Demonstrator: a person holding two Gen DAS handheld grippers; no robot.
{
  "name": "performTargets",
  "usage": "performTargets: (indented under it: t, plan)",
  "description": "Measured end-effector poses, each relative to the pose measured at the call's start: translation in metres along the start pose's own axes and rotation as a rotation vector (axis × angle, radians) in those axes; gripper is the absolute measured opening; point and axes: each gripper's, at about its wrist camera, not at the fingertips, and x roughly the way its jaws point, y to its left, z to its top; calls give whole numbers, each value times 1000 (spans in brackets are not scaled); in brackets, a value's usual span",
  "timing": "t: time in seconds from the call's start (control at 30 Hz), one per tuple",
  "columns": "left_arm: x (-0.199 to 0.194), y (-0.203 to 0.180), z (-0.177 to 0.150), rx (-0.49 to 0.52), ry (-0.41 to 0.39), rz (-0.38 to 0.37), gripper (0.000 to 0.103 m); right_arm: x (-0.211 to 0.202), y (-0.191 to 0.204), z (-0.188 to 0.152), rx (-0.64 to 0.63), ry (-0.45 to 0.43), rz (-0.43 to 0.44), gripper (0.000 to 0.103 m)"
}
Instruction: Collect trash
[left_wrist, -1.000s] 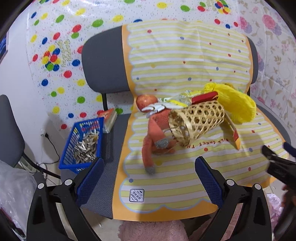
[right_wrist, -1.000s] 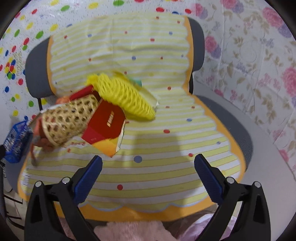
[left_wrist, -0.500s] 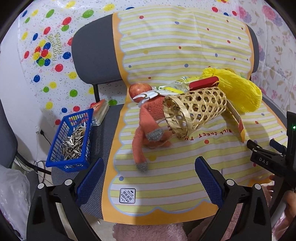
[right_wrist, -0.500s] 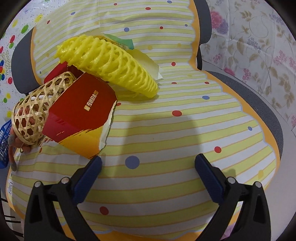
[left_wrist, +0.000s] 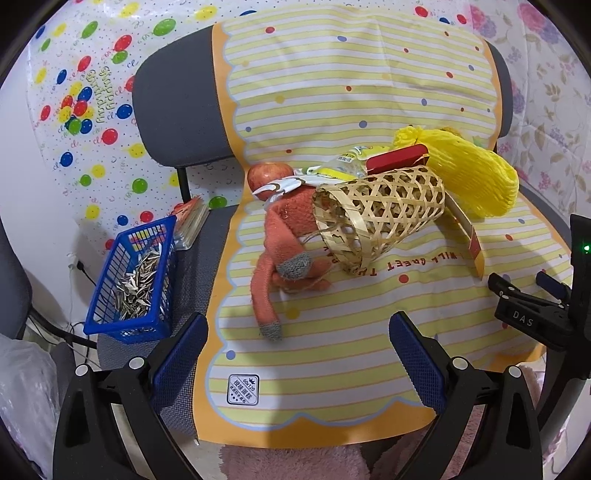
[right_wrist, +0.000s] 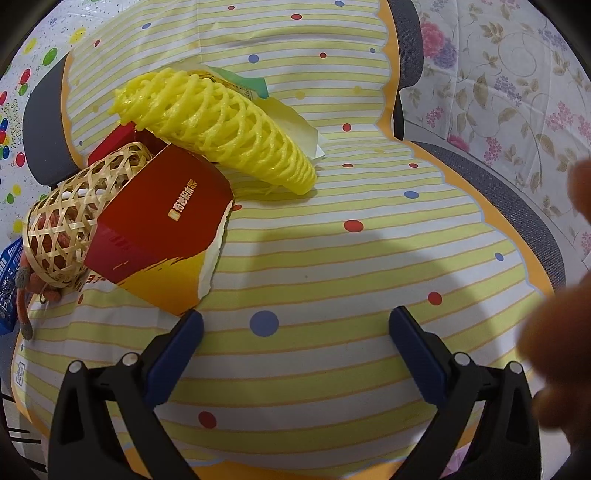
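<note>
A pile lies on a yellow striped mat over a grey chair seat. It holds a torn red and yellow carton, a yellow foam net sleeve, a woven bamboo basket on its side, crumpled wrappers, an orange plush toy and an apple. My left gripper is open and empty, near the mat's front edge below the plush toy. My right gripper is open and empty, its left finger close to the carton's torn corner. The right gripper also shows in the left wrist view.
A blue plastic basket with seed shells stands on the seat's left side, next to a small packet. The grey chair back rises behind the mat. Balloon and floral sheets cover the walls. A blurred hand fills the right wrist view's right edge.
Both grippers have moved forward and closer to the pile. The right gripper has dropped toward the mat and the red carton. Both stay open and empty.
</note>
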Motion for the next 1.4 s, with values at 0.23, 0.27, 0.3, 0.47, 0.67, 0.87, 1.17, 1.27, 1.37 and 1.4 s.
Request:
performTargets:
  t: [0.23,0.27,0.3,0.47,0.67,0.87,1.17,1.27,1.37,1.4]
  plan:
    - [-1,1,-1,2,-5,9,97,0,0,0,-2,0,-2,98]
    - [-1,2,-1,0,-5,9,97,0,-1,-1,-3,0,-2,98]
    - [-1,2,-1,-1,-5,9,97,0,0,0,-4,1,-5,98]
    - [1,4,-1,-6,0,11,97,0,-3,-1,1,0,3,98]
    - [-1,5,-1,-7,-9,16,97,0,-3,0,6,1,2,98]
    - [-2,3,1,-1,-14,18,97,0,-3,1,5,5,2,98]
    - [-11,2,-2,2,-21,21,97,0,-1,0,4,5,2,99]
    - [-13,5,-3,-6,-22,30,97,0,-2,0,4,5,2,99]
    - [-13,7,-4,-11,-21,33,97,0,-1,-1,1,2,1,99]
    - [-13,8,-4,-13,-23,31,97,0,-1,-1,-1,0,0,99]
